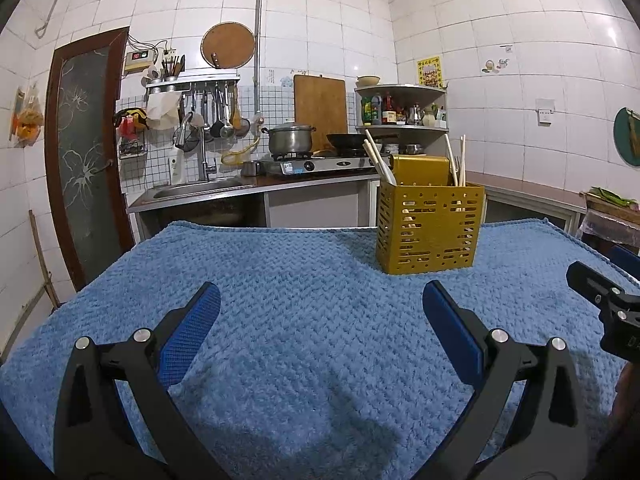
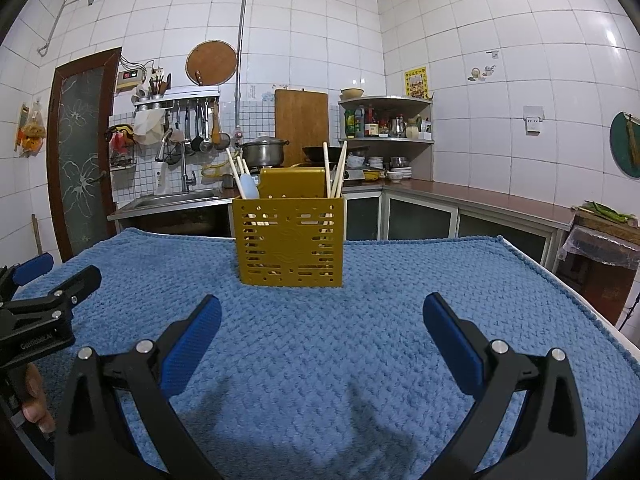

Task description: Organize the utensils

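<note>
A mustard-yellow perforated utensil holder (image 2: 289,240) stands upright toward the far edge of a table covered by a blue knitted towel (image 2: 320,344), in a white-tiled kitchen. Wooden chopsticks (image 2: 335,170) lean out of the holder's right compartment; at its left, a pale blue spatula (image 2: 249,186) rests among light wooden handles (image 2: 232,170). What lies deeper inside shows only in glimpses through the slots and cannot be told.

Both handheld grippers hover low over the towel, well apart from the holder. The left gripper (image 1: 322,304) has its blue-padded jaws spread wide with nothing between them; the right gripper (image 2: 322,314) is likewise wide open and empty. From the right wrist view, part of the left gripper and a person's fingers (image 2: 35,404) on its grip appear at the left edge.

Behind the table, a steel sink (image 2: 176,198) and tap sit under a wall rail hung with ladles (image 2: 200,128). A lidded pot (image 2: 262,151) and a dark wok (image 1: 352,140) stand on a gas stove (image 1: 320,164), with a wooden cutting board (image 2: 301,120) propped against the tiles. A corner shelf (image 2: 386,120) carries bottles and a bowl. A brown-framed door with frosted floral glass (image 2: 78,168) closes the room at left, and a reddish counter (image 2: 480,196) runs along the right wall
</note>
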The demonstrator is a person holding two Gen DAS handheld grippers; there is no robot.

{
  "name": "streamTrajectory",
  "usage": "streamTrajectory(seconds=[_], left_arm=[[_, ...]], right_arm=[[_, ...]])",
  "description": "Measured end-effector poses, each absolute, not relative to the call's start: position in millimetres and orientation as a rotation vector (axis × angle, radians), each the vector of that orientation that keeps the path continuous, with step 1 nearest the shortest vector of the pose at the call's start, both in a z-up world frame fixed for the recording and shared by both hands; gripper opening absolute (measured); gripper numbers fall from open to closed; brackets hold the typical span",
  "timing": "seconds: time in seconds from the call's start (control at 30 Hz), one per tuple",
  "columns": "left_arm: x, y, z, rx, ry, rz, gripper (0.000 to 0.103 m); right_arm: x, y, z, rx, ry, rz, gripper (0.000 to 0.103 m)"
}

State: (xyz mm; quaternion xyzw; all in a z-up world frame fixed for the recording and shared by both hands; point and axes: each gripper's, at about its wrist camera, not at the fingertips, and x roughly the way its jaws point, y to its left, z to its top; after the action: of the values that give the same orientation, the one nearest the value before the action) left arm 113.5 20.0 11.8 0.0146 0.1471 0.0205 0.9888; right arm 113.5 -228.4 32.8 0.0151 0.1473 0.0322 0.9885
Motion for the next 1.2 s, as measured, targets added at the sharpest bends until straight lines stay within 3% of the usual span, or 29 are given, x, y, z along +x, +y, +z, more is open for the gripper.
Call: streamTrajectory(seconds=[1.2], left_arm=[[111.9, 14.1, 14.0, 0.029, 0.300, 0.034, 0.098]], right_arm=[[117.3, -225.7, 32.7, 0.019, 0.303, 0.053, 0.098]])
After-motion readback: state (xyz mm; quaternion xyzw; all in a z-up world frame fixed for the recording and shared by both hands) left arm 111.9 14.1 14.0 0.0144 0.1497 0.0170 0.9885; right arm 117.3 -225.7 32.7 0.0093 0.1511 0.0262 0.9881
